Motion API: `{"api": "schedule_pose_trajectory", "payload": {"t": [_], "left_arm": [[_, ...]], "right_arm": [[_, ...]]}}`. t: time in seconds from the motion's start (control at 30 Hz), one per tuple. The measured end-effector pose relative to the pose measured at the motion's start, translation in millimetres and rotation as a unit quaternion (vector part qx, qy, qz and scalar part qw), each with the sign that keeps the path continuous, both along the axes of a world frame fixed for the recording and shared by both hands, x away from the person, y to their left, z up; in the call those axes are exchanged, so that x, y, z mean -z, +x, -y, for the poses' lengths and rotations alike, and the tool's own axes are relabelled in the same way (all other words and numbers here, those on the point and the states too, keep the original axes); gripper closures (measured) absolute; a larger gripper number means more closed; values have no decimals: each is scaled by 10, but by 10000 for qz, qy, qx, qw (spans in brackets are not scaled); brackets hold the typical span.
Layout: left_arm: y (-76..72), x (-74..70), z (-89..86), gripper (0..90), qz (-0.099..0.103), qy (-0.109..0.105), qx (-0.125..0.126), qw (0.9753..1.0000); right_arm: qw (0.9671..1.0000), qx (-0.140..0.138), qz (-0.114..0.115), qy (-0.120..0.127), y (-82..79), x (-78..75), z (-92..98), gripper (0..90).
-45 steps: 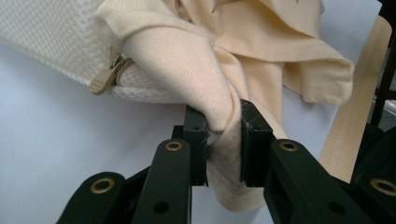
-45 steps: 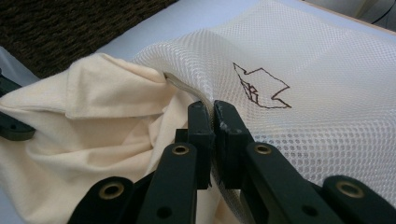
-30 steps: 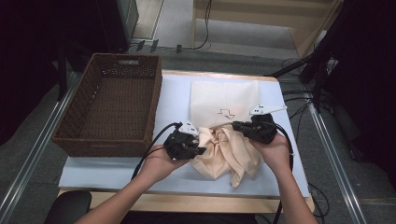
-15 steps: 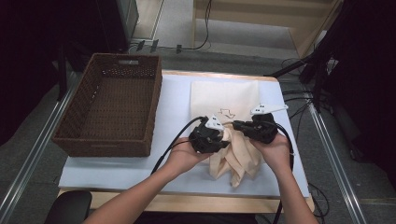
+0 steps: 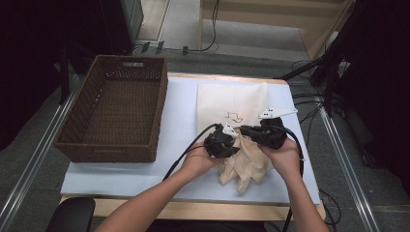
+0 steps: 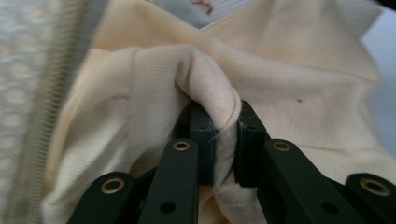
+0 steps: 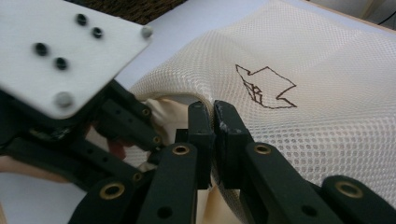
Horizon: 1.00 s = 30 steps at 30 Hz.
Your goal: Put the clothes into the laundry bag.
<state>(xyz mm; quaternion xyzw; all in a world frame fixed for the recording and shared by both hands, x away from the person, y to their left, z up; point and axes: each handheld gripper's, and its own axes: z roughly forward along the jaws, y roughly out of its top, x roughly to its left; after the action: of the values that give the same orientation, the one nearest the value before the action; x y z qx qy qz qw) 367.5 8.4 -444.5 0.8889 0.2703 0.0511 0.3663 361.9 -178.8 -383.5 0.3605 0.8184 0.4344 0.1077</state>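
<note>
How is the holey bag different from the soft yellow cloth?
The mesh bag is full of tiny holes and has a dark arrow drawing; the yellow cloth is smooth knit and plain. The bag lies mostly flat on the table; the cloth is bunched up. The right gripper pinches the bag's edge; the left gripper pinches the cloth. Both are pale cream.

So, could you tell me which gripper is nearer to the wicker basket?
Left. The left gripper sits between the wicker basket and the right gripper, which lies farther right.
</note>
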Motion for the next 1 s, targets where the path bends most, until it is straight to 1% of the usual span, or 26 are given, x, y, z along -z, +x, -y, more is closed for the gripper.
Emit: {"api": "schedule_pose_trajectory", "payload": {"t": [0.03,0.07,0.13,0.2,0.27,0.33,0.43,0.5,0.57,0.67,0.77,0.9,0.93,1.0], "left_arm": [[26,10,-12,819,-10,6,-51,10000],[45,16,-15,819,-24,-36,-139,9999],[72,6,-20,820,25,29,-216,9998],[92,-3,-7,819,92,47,-317,9994],[129,-15,1,819,90,62,-407,9991],[166,-27,8,819,101,54,-509,9986],[212,-44,20,817,47,-8,-624,9980],[233,-51,22,817,86,-9,-659,9978],[248,-53,30,816,99,-57,-731,9973],[280,-42,43,815,53,-42,-723,9974],[302,-12,57,814,78,-16,-715,9974],[332,35,67,811,90,23,-696,9975],[340,40,67,811,82,48,-685,9976],[359,49,73,810,54,24,-722,9974]], "right_arm": [[10000,-15,-11,4,-3,2,-8,874],[10000,-37,-7,-8,-1,4,-12,875],[10000,-37,-18,-16,-1,8,-19,875],[10000,-42,-25,-13,-2,9,-21,876],[10000,-43,-28,-10,-2,8,-22,877],[10000,-42,-28,-6,-1,10,-21,877],[10000,-43,-49,-9,0,16,-23,878],[10000,-39,-44,-14,4,20,-23,878],[10000,-42,-69,-24,8,27,-22,878],[9999,-24,-105,-24,13,37,-17,879],[9999,-31,-104,-36,26,55,-16,879],[9998,-29,-161,-62,37,78,-21,879],[9998,-15,-168,-62,39,83,-27,879],[9998,-29,-181,-71,46,90,-31,879]]}}
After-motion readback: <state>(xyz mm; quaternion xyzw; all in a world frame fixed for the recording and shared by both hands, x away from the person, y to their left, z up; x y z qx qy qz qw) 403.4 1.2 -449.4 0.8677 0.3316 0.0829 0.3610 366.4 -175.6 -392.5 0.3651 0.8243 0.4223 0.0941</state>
